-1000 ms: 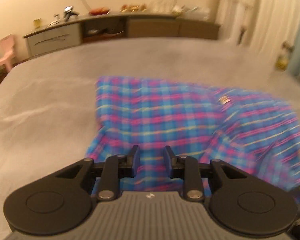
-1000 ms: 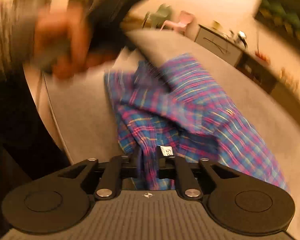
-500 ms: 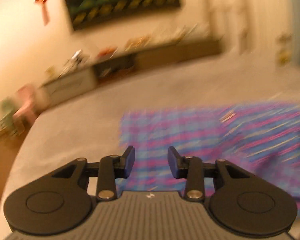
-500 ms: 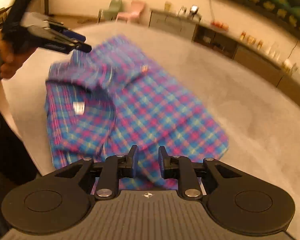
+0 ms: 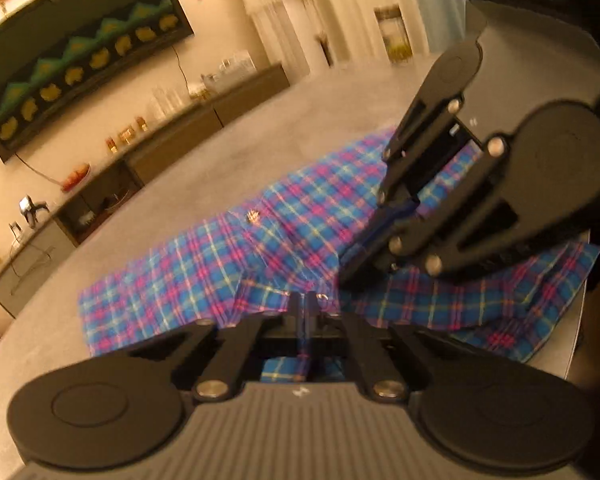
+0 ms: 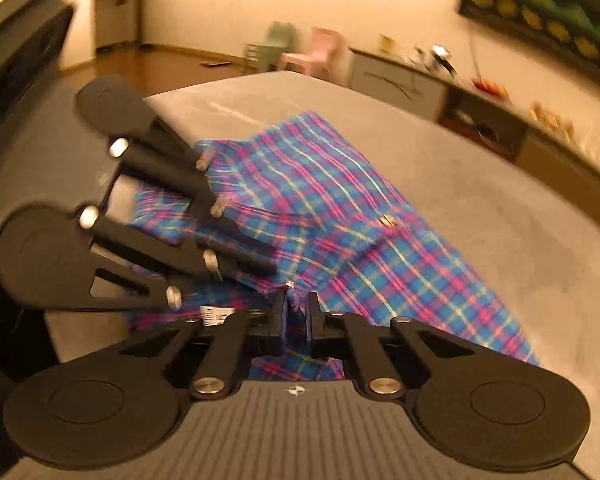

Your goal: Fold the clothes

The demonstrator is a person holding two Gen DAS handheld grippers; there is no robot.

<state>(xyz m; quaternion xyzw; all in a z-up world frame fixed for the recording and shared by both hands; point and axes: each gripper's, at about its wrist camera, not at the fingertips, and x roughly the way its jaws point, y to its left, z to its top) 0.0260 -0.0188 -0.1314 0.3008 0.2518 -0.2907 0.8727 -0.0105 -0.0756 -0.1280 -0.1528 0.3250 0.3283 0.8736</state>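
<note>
Lying on the grey table point(image 5: 228, 152): plaid shirt point(image 5: 204, 264), partly bunched near the front edge. Pinching a fold of its cloth with the left gripper point(image 5: 305, 304), fingers nearly together. Clamping another fold with the right gripper point(image 6: 296, 312), close beside it.

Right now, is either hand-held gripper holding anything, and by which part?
Both are shut on the plaid shirt. The left hand-held gripper pinches a raised fold at its near edge; the right hand-held gripper pinches bunched fabric close beside it.

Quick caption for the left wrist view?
Left hand-held gripper pinches plaid shirt beside right hand-held gripper on grey table.
</note>
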